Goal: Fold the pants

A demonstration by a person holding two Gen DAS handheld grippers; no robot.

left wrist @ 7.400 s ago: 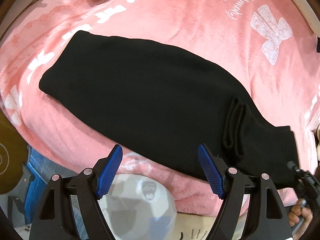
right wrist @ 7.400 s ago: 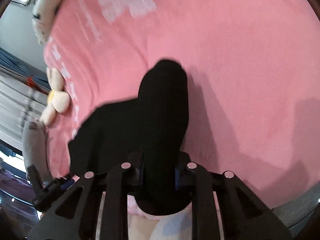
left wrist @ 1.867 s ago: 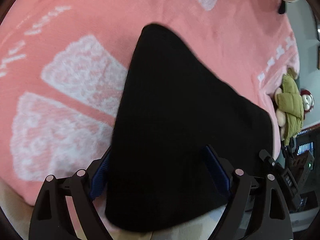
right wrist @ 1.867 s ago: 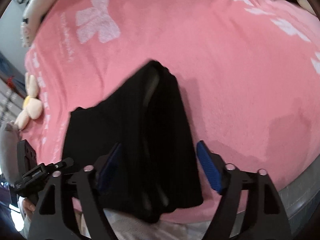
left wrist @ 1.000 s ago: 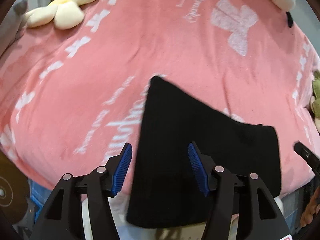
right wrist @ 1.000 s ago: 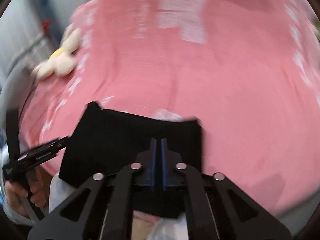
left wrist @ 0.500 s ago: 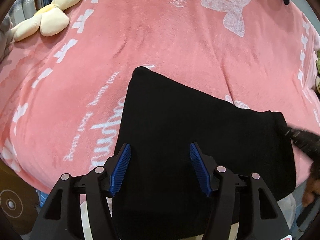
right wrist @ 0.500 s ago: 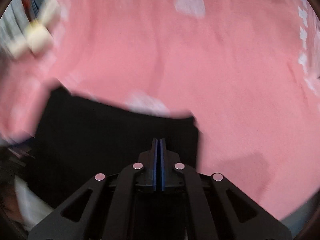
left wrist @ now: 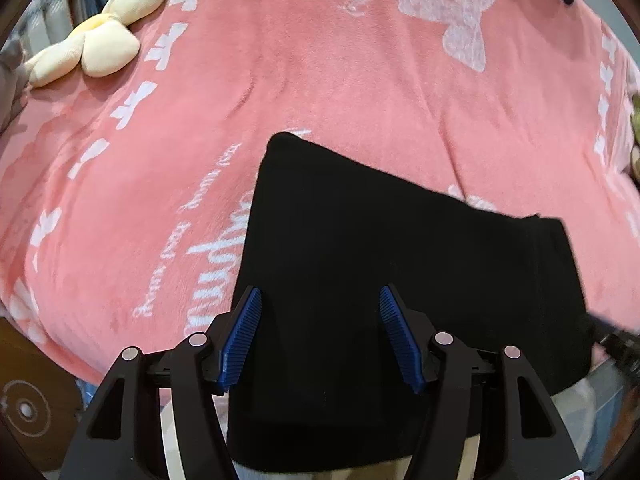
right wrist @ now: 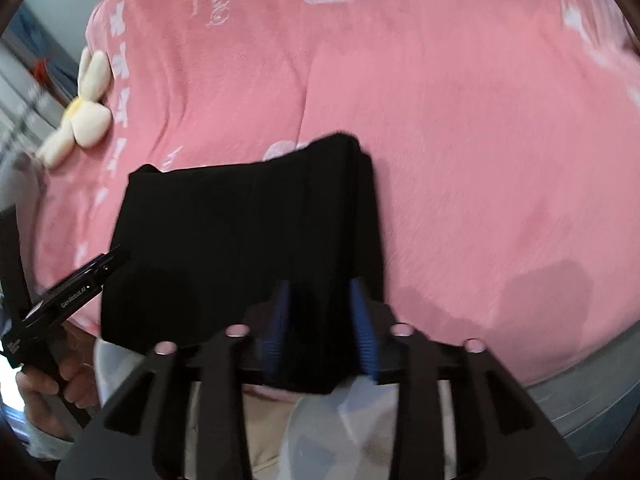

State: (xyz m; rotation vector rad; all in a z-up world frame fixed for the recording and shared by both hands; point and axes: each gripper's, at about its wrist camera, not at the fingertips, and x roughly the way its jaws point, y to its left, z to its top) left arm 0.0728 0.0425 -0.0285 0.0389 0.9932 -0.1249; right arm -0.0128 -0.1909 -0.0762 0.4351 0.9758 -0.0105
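A soft flower toy [left wrist: 92, 44] lies at the far left on the pink blanket [left wrist: 340, 80]. The black pants [left wrist: 400, 260] (folded into a thick block) lie on the near edge of the blanket, hanging over it a little. The left gripper [left wrist: 320, 336] is spread wide above the left part of the pants, pinching nothing. The right gripper [right wrist: 320, 328] has its blue fingers [right wrist: 362, 328] partly apart around the folded right edge.

My right tongs [right wrist: 320, 320] are motion-blurred. My left tongs' base hides the folded black fabric pants' [left wrist: 392, 248] six o'clock edge.
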